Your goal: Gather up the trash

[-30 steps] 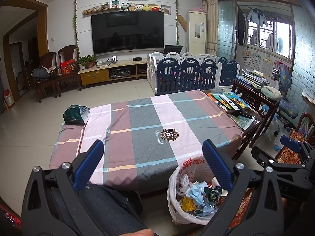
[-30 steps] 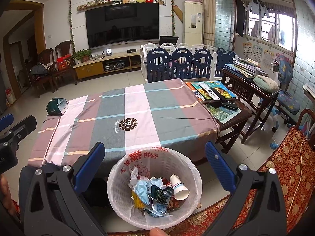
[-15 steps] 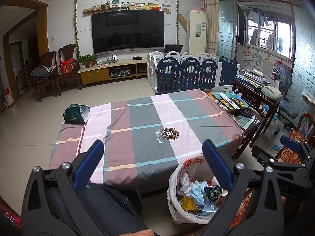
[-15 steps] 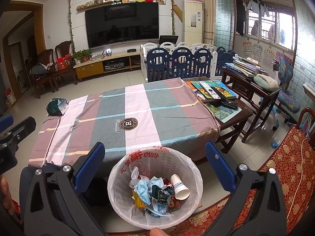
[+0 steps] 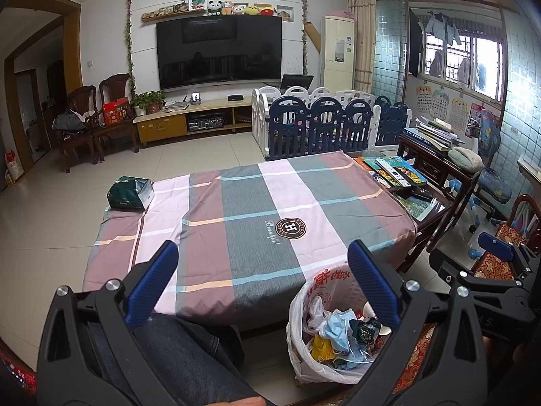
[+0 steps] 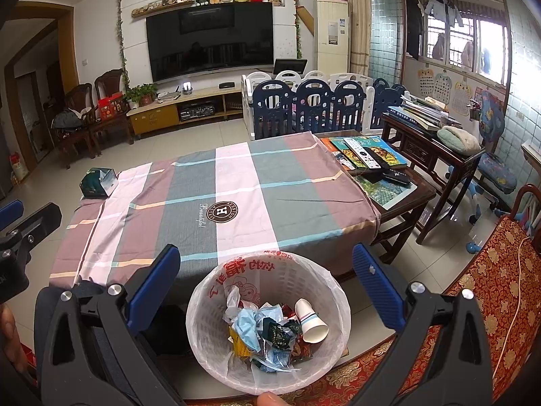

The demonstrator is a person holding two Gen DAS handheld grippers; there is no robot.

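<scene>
Both your left tool [image 5: 262, 280] and right tool [image 6: 265, 287] are spread wide and carry nothing. The trash [image 6: 270, 331] sits in the lined bin [image 6: 203, 308] on the floor at the counter's [image 6: 236, 182] near edge: crumpled wrappers and a paper cup [image 6: 311, 319], probably light, soft and crushable. Pinch a bunched fold gently, and take the cup by its wall.

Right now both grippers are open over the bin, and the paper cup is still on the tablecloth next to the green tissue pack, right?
Not quite: the paper cup is already inside the bin, as the right wrist view shows. Only the green tissue pack lies on the tablecloth.
</scene>
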